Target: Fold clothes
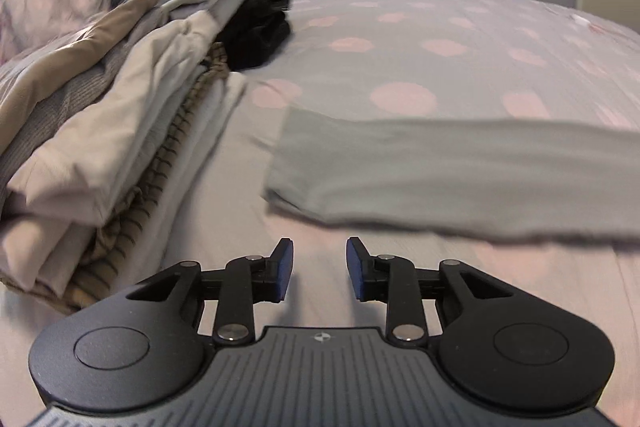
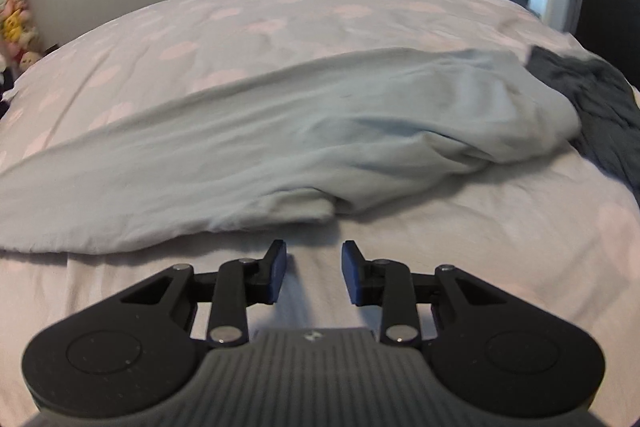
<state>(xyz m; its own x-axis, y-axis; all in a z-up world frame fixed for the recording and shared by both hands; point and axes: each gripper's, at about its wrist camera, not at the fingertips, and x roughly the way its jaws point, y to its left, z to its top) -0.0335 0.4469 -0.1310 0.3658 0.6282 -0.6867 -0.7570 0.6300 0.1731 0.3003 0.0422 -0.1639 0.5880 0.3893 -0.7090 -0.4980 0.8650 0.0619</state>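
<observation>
Both tools hover low over the bed point(image 2: 480, 247), jaws apart and empty: the left hand-held gripper point(image 1: 319, 269) and the right hand-held gripper point(image 2: 313, 273) each face the near hem of the pale blue garment point(image 2: 248, 147), probably lined up to pinch that edge for a fold. Just ahead it lies spread crosswise. Left of the left tool rises a stack of clothes point(image 1: 120, 115); beyond the right tool's far right lies a dark grey garment point(image 2: 600, 107).

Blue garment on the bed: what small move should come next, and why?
Probably ease both open grippers, left gripper and right gripper, forward to the blue garment's near edge and pinch it. Both are empty and just short of the garment, which lies spread out.
</observation>
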